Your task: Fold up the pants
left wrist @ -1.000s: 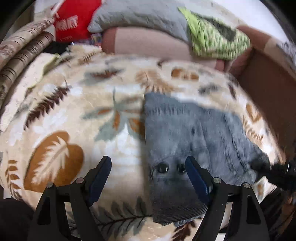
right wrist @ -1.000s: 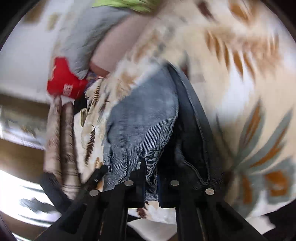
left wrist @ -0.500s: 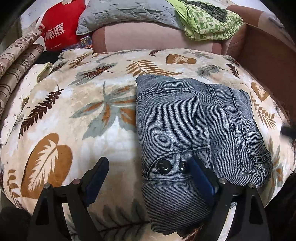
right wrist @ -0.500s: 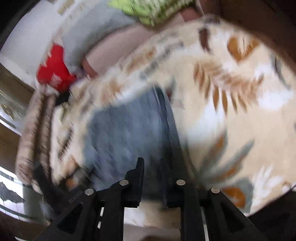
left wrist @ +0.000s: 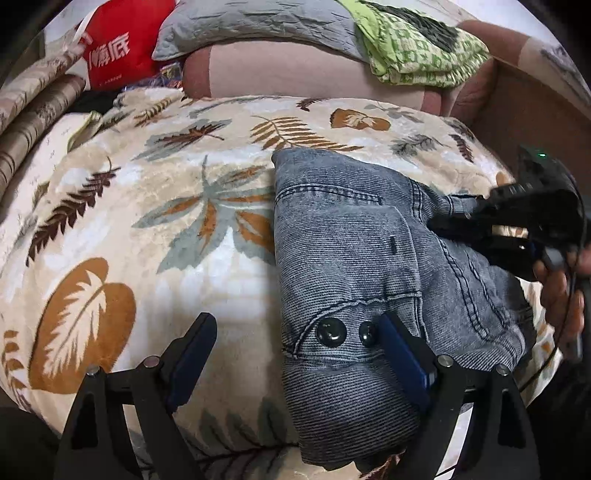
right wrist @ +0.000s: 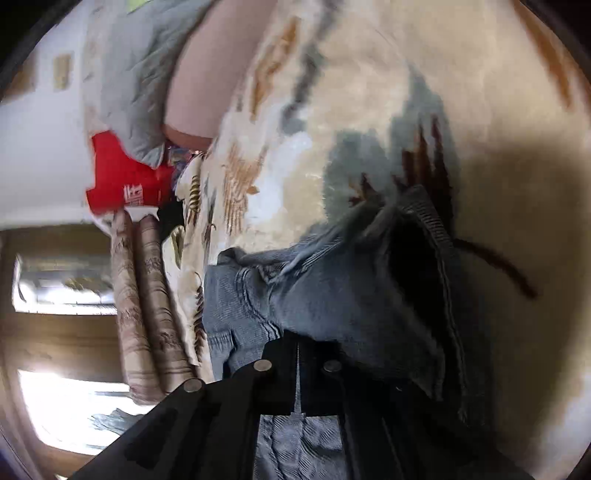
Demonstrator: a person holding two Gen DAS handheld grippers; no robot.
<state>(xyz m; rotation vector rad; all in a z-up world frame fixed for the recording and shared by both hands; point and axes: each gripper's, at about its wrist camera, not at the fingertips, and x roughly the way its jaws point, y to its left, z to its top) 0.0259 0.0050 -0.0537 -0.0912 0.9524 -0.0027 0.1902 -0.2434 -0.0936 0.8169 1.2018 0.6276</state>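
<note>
Grey-blue denim pants (left wrist: 354, 266) lie folded into a compact bundle on a leaf-patterned blanket (left wrist: 147, 221), two dark buttons facing me. My left gripper (left wrist: 295, 350) is open and empty, just above the bundle's near left edge, its right finger (left wrist: 402, 354) over the denim. My right gripper (left wrist: 461, 221) shows in the left wrist view at the bundle's right side, held by a hand. In the right wrist view the right gripper (right wrist: 297, 354) is shut on a fold of the pants (right wrist: 332, 295), with the cloth bunched in front of it.
A pink bolster (left wrist: 295, 70), a grey pillow (left wrist: 258, 22), a green patterned cloth (left wrist: 417, 48) and a red bag (left wrist: 118, 48) lie at the back. Rolled striped fabric (left wrist: 33, 107) is at the left. A brown board (left wrist: 535, 110) borders the right.
The right gripper swung away from the pants, then came back to the bundle's right edge and shut on a fold there. The left gripper stayed open and rose slightly.
</note>
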